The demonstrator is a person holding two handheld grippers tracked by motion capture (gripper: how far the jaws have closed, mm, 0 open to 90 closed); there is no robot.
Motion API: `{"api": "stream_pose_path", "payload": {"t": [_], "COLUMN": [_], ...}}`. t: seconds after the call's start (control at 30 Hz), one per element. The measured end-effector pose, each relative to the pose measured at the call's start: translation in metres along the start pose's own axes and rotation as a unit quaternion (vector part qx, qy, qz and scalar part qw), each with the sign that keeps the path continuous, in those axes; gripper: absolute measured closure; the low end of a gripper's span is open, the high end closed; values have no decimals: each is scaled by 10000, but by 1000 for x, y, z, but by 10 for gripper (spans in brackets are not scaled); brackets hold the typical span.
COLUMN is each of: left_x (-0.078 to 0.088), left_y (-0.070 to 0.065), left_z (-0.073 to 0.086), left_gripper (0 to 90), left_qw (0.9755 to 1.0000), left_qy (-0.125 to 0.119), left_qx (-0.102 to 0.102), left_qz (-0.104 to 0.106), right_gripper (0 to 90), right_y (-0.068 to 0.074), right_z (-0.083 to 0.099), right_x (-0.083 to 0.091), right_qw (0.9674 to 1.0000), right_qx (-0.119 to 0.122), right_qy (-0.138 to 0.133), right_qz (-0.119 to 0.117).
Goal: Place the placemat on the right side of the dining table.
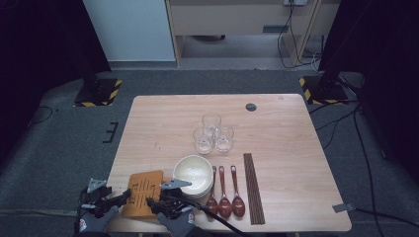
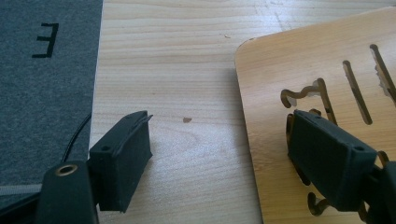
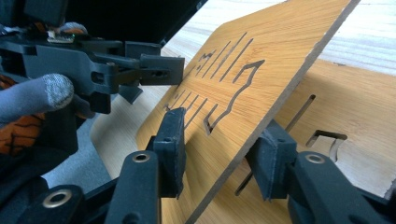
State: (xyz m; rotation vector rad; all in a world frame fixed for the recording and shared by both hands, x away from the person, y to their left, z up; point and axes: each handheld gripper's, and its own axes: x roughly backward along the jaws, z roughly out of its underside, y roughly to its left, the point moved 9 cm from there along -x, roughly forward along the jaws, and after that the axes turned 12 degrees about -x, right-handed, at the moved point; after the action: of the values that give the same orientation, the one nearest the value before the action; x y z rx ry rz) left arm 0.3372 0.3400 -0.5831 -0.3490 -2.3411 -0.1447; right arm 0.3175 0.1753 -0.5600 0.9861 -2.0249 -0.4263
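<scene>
My right claw (image 3: 217, 156) pinches the top bamboo board (image 3: 243, 70), tilted off the lower board (image 3: 355, 112); left claw (image 2: 219, 154) wide. Weak edge grip: I risk it slipping.

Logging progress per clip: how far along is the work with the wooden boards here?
Little looks done: bowls, spoons and glasses sit grouped together. In hand: the right tool clamps the top board, tilted up off the board beneath; the left tool is open. Left: probably placing it.
</scene>
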Motion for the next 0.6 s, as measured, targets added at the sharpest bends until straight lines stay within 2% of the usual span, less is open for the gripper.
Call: {"api": "stream_pose_path", "payload": {"t": [0.13, 0.2, 0.33, 0.5, 0.6], "left_x": [1, 5, 7, 12, 13], "left_y": [0, 1, 1, 2, 2], "left_z": [-1, -6, -8, -13, -14], "left_gripper": [206, 205, 214, 225, 233], "left_qw": [10000, 9997, 9995, 9986, 9983], "left_qy": [-59, -223, -302, -509, -569], "left_qx": [1, 47, 20, 126, 116], "left_qz": [6, -10, -22, -21, -33], "right_gripper": [620, 639, 662, 691, 705], "right_y": [1, 0, -1, 1, 3], "right_z": [-1, -1, -1, -1, -1], "right_x": [2, 3, 5, 6, 7], "right_qw": [10000, 10000, 9999, 9999, 9998], "right_qx": [-23, -60, -123, -88, -134], "right_qy": [-44, -54, -65, -85, -76], "right_qz": [-30, -39, -74, -101, -146]}}
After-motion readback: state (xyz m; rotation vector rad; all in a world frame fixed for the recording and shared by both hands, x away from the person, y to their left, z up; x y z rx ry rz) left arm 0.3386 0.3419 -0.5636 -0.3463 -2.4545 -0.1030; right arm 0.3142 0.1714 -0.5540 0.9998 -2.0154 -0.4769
